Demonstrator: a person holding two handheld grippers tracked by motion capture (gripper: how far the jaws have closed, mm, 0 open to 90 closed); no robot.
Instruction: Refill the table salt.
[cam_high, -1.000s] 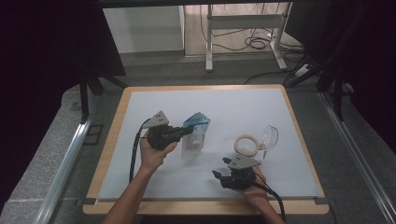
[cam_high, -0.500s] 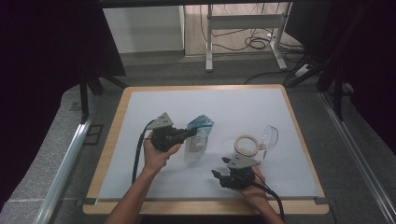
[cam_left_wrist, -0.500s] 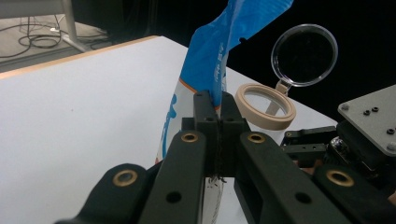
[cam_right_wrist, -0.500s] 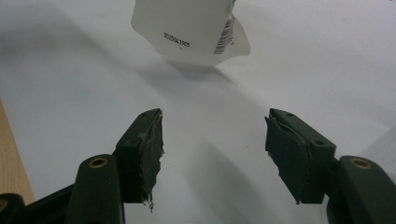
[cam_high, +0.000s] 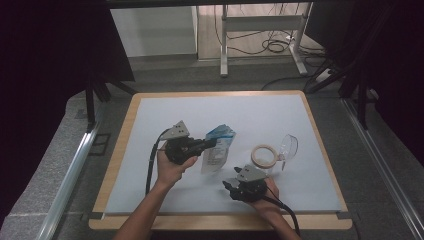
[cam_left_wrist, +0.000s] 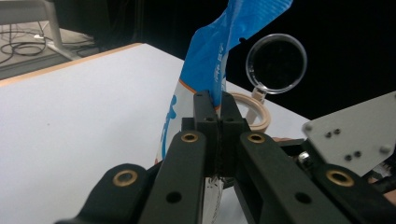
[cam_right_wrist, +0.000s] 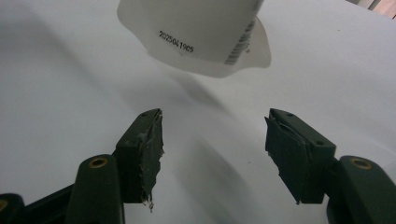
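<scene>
A blue-and-white plastic packet hangs upright from my left gripper, whose jaws are shut on its blue upper part. In the left gripper view the jaws of my left gripper pinch the packet tightly. In the right gripper view the packet's white bottom end, printed with a date code and a barcode, floats just above the table over its shadow. My right gripper stands open a little short of it, with nothing between the pads. In the high view the right gripper rests low near the table's front edge.
A roll of tan tape lies flat right of the packet, and a clear round plastic cup lies on its side just beyond it. Both appear past the left jaws, the tape below the cup. The white mat has a wooden rim.
The left gripper and the packet have edged slightly to the right. The right gripper has stayed in place with its jaws equally wide.
</scene>
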